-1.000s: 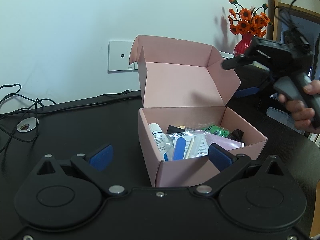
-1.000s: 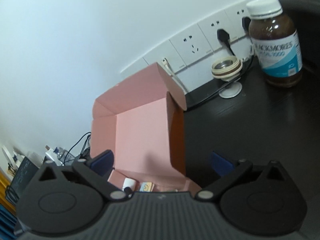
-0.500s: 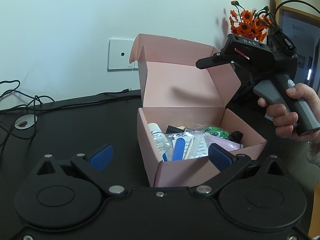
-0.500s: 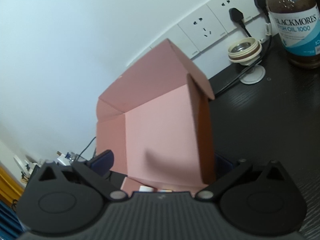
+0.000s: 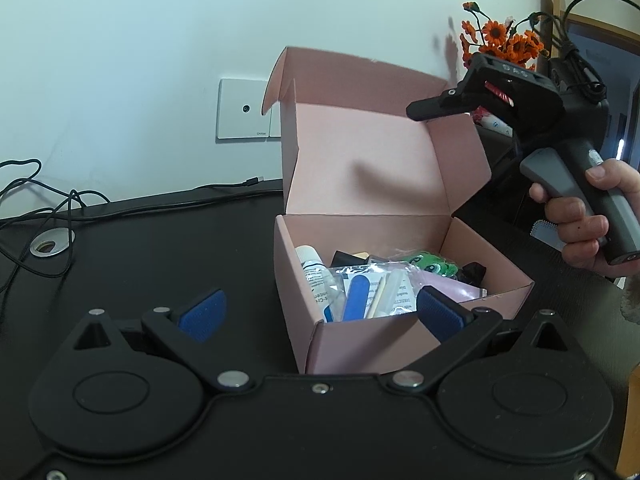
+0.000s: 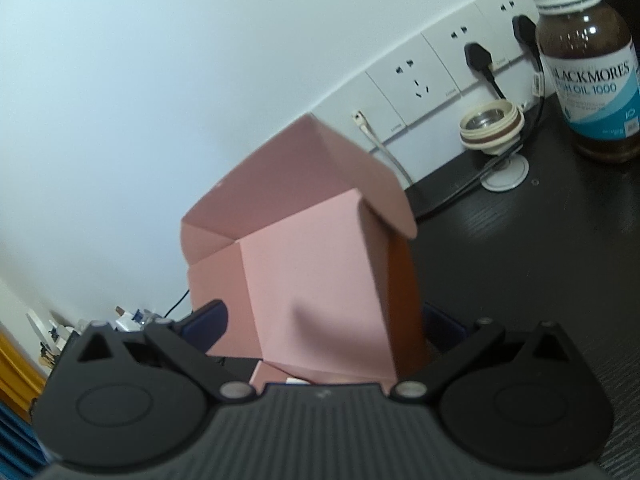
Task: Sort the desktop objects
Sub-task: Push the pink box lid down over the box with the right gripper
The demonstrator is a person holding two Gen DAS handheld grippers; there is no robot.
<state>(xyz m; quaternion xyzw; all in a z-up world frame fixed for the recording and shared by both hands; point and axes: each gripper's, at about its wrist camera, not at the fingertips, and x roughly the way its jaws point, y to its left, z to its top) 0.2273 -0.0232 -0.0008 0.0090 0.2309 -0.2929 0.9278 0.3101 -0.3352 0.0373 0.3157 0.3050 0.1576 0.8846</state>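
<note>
Over the last second the right gripper, fingers apart, has advanced to the raised lid of the filled pink box mid-tabletop, probably to close it; left gripper waits spread before the box.

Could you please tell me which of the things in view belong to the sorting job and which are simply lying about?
Job in hand:
pink box, lid up
white tube, blue file inside it
left gripper
right gripper

Lying about:
fish oil bottle
orange flowers
cables

small items in box
</note>
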